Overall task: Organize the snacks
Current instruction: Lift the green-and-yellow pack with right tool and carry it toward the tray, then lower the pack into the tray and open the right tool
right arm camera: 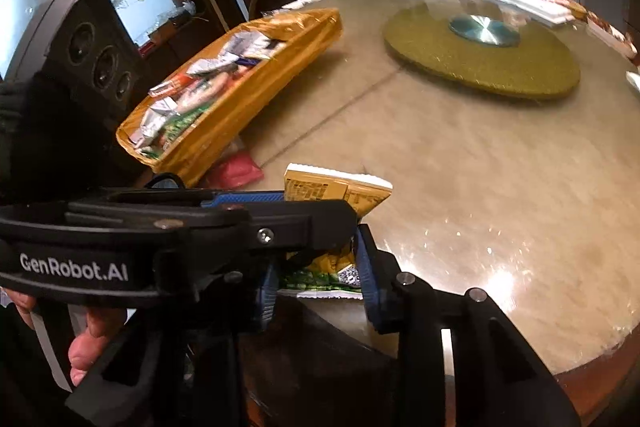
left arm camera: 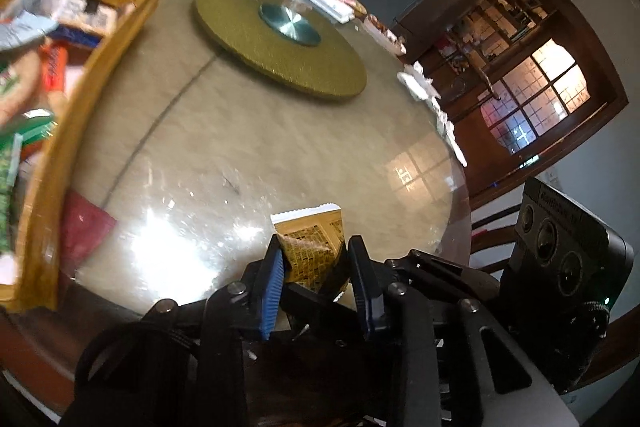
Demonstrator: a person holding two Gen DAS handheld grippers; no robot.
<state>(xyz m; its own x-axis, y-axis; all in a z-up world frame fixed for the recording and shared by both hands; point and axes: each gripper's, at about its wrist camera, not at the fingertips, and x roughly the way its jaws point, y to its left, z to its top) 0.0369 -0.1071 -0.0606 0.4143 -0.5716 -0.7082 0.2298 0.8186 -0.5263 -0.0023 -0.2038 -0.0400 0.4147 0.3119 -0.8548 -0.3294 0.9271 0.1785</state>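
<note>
A yellow snack packet [left arm camera: 310,243] with a white serrated far edge sits at the near edge of the round table. My left gripper [left arm camera: 316,251] is shut on it, blue pads pressed against both sides. In the right wrist view the left gripper [right arm camera: 316,203] reaches in from the left across that packet [right arm camera: 340,187]. Below it, a green and yellow packet end [right arm camera: 320,277] lies between the pads of my right gripper [right arm camera: 320,259], which is shut on it. It looks like the same packet, but its middle is hidden. A golden tray [right arm camera: 256,95] holds several snack packets.
A red packet [right arm camera: 236,169] lies on the glass beside the tray's [left arm camera: 60,155] near corner. A gold turntable [right arm camera: 480,67] fills the table's middle. White plates and wrappers [left arm camera: 420,87] line the far rim. A hand [right arm camera: 92,339] holds the left gripper. The right gripper's camera housing [left arm camera: 560,251] is close on the right.
</note>
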